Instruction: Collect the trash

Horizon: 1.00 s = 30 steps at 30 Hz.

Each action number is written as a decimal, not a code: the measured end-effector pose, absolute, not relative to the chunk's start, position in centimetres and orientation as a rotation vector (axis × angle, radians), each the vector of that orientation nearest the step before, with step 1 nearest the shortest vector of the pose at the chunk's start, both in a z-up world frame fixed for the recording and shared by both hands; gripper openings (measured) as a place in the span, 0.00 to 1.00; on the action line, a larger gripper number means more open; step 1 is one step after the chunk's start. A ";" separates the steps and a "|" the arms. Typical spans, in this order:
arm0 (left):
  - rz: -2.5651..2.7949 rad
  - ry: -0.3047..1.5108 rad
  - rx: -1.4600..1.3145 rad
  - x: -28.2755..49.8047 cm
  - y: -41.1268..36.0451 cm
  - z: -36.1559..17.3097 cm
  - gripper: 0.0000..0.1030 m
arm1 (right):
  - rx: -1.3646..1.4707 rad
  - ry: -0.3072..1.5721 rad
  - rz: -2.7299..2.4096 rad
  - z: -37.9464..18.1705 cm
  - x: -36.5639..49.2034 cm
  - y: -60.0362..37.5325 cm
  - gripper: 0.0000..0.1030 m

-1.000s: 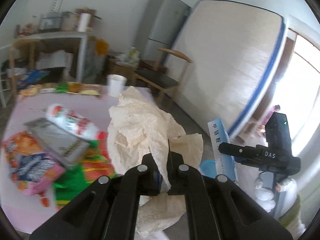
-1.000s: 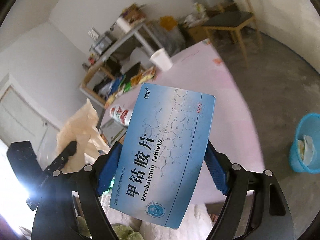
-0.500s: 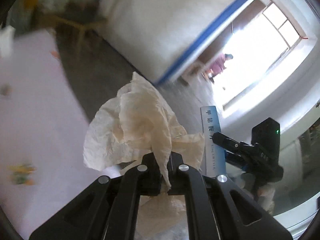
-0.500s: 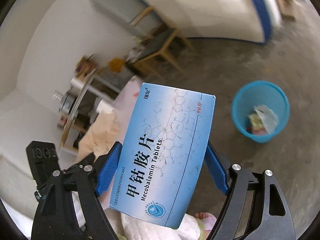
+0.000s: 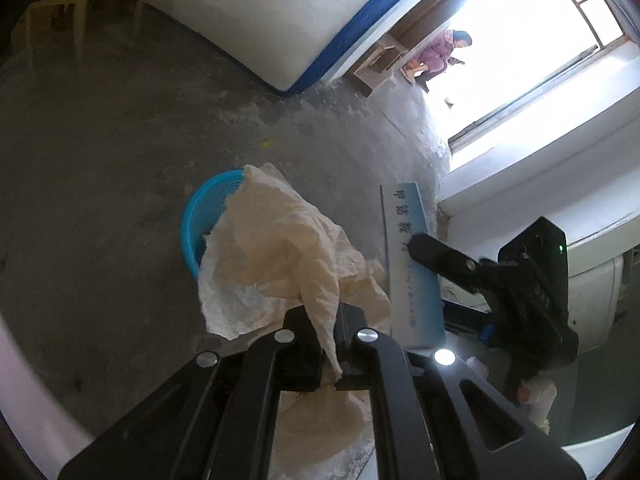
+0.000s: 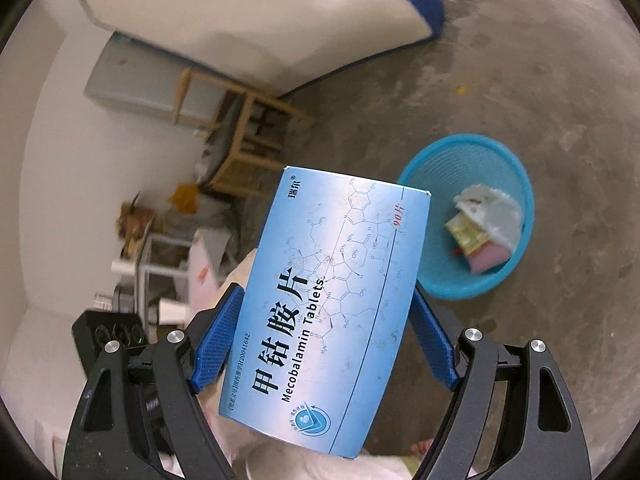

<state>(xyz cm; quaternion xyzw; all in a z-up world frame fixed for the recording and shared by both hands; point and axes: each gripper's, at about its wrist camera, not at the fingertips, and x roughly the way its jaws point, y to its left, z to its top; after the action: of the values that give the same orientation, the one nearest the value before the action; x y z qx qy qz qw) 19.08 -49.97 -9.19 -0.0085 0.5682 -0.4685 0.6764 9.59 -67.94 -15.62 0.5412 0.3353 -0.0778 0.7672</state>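
My left gripper [image 5: 329, 330] is shut on a crumpled cream paper sheet [image 5: 280, 256], which hangs in front of a blue plastic waste basket [image 5: 200, 216] on the concrete floor. In the right wrist view my right gripper [image 6: 324, 332] is shut on a blue medicine box [image 6: 332, 304], its blue pads pressing both long sides. The same basket [image 6: 516, 184] stands on the floor to the right beyond the box, with a white wrapper, a yellow packet and a pink piece inside. From the left wrist view the medicine box [image 5: 412, 264] and the right gripper [image 5: 432, 248] show at the right.
A white mattress with blue trim [image 5: 288, 16] leans against the wall. A wooden chair [image 6: 248, 136] and a grey fridge [image 6: 132, 76] stand behind. A person [image 5: 438, 54] sits outside the bright doorway. The pink table edge [image 5: 24, 384] curves along the lower left.
Both grippers swung away from the pink table and tilted down toward the floor. The blue basket has come closer in both views. Both grips are unchanged.
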 end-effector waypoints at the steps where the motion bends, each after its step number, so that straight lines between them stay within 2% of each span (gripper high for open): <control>1: -1.074 1.280 -0.021 19.4 -51.4 -9.9 0.08 | 1.186 0.729 -0.176 -16.1 9.6 -68.6 0.76; 2: -1.077 1.284 -0.014 19.5 -52.1 -10.2 0.23 | 1.192 0.734 -0.182 -16.7 10.2 -69.2 0.77; 3: -1.070 1.282 -0.001 19.8 -53.0 -10.8 0.33 | 1.197 0.735 -0.194 -17.5 10.9 -70.0 0.77; 4: -1.047 1.261 0.016 19.8 -53.6 -11.3 0.50 | 1.205 0.730 -0.222 -18.6 11.6 -70.8 0.78; 5: -1.017 1.232 0.035 19.7 -53.9 -11.7 0.58 | 1.211 0.737 -0.248 -19.6 12.2 -71.3 0.81; 10: -0.990 1.217 0.033 19.5 -53.4 -12.1 0.61 | 1.280 0.800 -0.318 -24.2 13.0 -71.9 0.82; 14: -1.009 1.159 0.040 19.7 -52.3 -11.3 0.63 | 1.283 0.823 -0.345 -25.3 12.9 -71.5 0.82; 20: -1.046 1.149 -0.040 20.5 -51.1 -9.1 0.63 | 1.242 0.778 -0.358 -23.1 11.3 -71.1 0.82; 30: -1.043 1.018 -0.077 20.5 -41.9 -1.2 0.66 | 0.999 0.771 -0.283 -20.8 10.0 -66.9 0.82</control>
<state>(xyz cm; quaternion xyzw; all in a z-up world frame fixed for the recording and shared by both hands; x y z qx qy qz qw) 20.45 -41.90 -1.21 -0.0351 0.4651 -0.4765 0.7453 9.99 -66.86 -20.79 0.4655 0.3594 -0.1319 0.7980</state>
